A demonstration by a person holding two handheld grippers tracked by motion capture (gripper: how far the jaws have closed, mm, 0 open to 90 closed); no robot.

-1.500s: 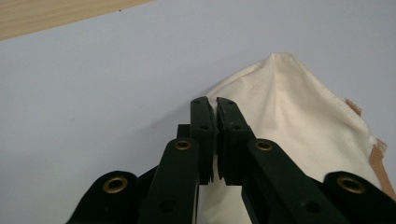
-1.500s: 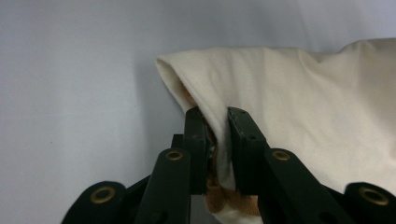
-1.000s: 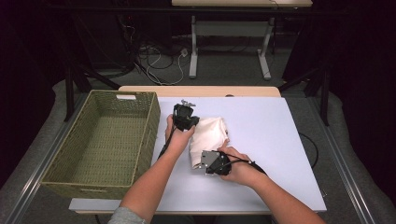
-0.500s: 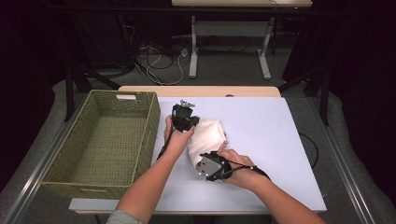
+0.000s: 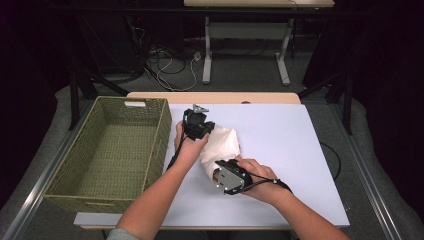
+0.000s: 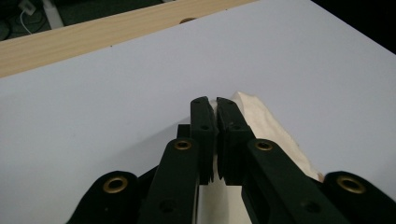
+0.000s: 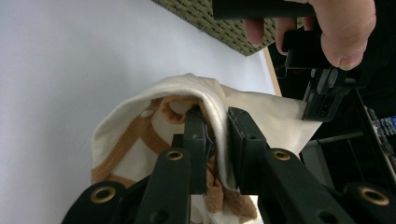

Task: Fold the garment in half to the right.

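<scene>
Beside a wicker basket [image 5: 117, 150], white tabletop [image 5: 280, 140] (dark room) bears cloth [image 5: 222, 145].

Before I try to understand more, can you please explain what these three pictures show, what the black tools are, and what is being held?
There is no robot here. A person holds a hand tool with two black jaws in each hand. The high view looks down on the table from above. The other two pictures come from small cameras riding on the tools, looking along their jaws.

On the white table lies a cream cloth with orange-brown bands inside. A green woven basket stands at the left, with nothing visible in it.

The left gripper is shut on the far corner of the cloth. The right gripper is shut on a fold at the near end. So both tools hold the same cloth, one at each end.
</scene>
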